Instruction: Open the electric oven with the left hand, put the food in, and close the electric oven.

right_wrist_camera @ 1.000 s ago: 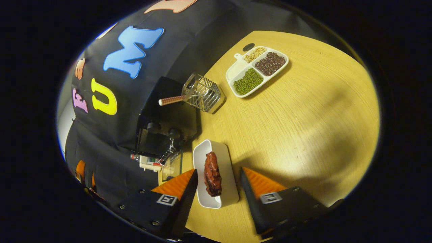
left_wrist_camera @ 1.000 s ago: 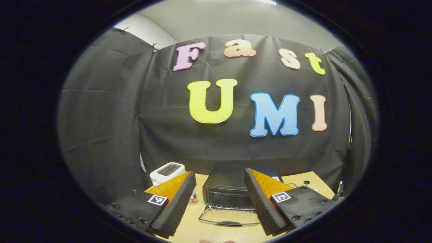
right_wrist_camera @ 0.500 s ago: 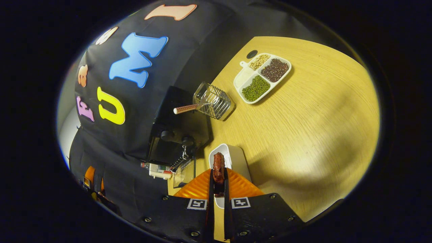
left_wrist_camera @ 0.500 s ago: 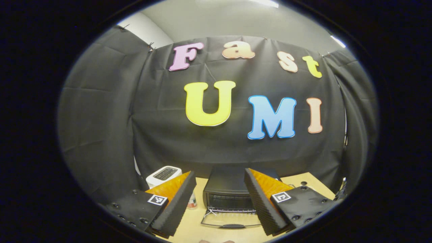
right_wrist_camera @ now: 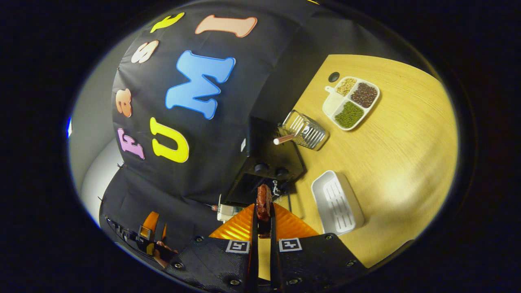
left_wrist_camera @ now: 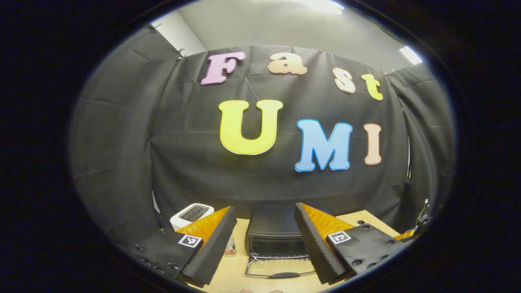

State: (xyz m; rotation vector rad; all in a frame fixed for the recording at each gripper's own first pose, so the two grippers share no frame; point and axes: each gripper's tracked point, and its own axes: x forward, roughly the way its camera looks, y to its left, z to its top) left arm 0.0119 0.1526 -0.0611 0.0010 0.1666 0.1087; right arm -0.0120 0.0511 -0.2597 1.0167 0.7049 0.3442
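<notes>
The black electric oven [left_wrist_camera: 276, 234] stands at the back of the wooden table with its glass door [left_wrist_camera: 281, 269] folded down flat. My left gripper [left_wrist_camera: 264, 244] hangs open well in front of it, nothing between its fingers. In the right gripper view the same oven [right_wrist_camera: 268, 162] lies just ahead. My right gripper [right_wrist_camera: 263, 211] is shut on a dark red piece of meat [right_wrist_camera: 263, 203], lifted off the table near the oven's opening. The white rectangular dish [right_wrist_camera: 338, 202] it came from lies empty to the right.
A white toaster [left_wrist_camera: 191, 213] and a small bottle [left_wrist_camera: 230, 247] stand left of the oven. A wire basket with a wooden handle [right_wrist_camera: 305, 131] sits beside the oven, and a divided tray of beans [right_wrist_camera: 351, 101] lies farther along the table [right_wrist_camera: 407, 154].
My right gripper closed on the meat in the white dish, then lifted it out and carried it toward the oven. My left gripper drew back a little from the oven.
</notes>
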